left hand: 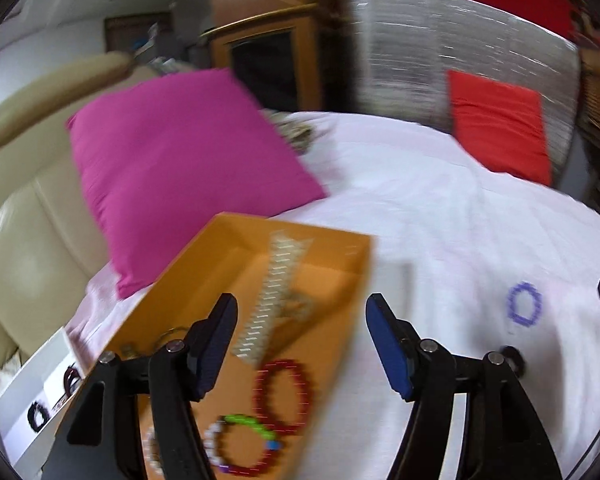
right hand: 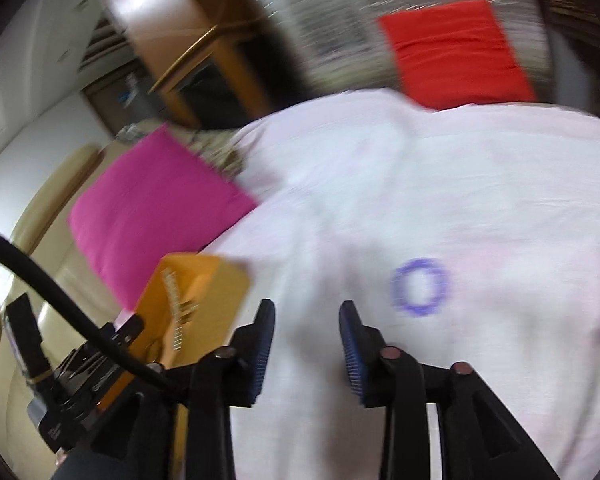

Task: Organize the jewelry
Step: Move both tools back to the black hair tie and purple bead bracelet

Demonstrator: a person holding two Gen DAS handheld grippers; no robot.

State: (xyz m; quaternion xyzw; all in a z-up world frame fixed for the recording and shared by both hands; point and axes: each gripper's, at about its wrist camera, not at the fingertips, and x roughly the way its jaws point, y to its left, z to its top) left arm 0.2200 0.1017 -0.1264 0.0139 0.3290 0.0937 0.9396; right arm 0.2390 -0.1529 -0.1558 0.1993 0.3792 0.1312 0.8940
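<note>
An orange tray (left hand: 204,264) lies on the white sheet and holds a pale beaded strap (left hand: 274,296), a dark red bead bracelet (left hand: 284,396) and a multicoloured bead bracelet (left hand: 240,448). My left gripper (left hand: 300,344) is open and empty above the tray's right edge. A purple bead bracelet (left hand: 524,304) lies alone on the sheet to the right; it also shows in the right wrist view (right hand: 420,286). My right gripper (right hand: 306,344) is open and empty, just short and left of it. The tray (right hand: 220,280) sits at its left.
A magenta pillow (left hand: 172,168) lies behind the tray and a red pillow (left hand: 500,124) at the far right against a silver headboard (left hand: 440,40). A white box (left hand: 32,400) with dark rings stands left of the tray. A beige sofa arm (left hand: 20,240) lies at the left.
</note>
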